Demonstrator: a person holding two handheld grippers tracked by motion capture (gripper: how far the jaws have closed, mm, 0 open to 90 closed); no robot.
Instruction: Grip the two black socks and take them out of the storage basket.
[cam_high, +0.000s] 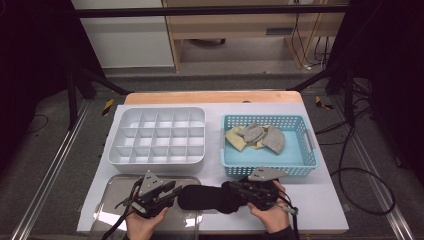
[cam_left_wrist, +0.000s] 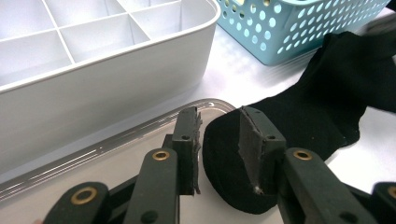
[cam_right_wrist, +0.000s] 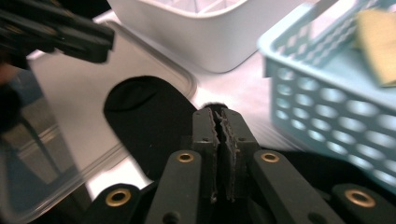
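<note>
Right hand-held gripper (cam_right_wrist: 219, 122) is clamped on the black sock (cam_high: 207, 198); left hand-held gripper (cam_left_wrist: 218, 131) stands apart at its toe. White organizer (cam_high: 157, 136) holds nothing yet; more socks (cam_high: 256, 136) wait in the far-right basket (cam_high: 310, 150).

Divider box (cam_high: 157, 136) far L on table (cam_high: 320, 200), basket (cam_high: 270, 167) just R of it, socks (cam_high: 255, 135) piled in basket's far half. Lid (cam_high: 115, 195) lies in front of box. Sock (cam_high: 207, 198) near edge, its L end on lid.

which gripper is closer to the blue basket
Right. The right gripper sits just in front of the blue basket, beside its near wall; the left gripper is farther left, over the clear lid.
</note>
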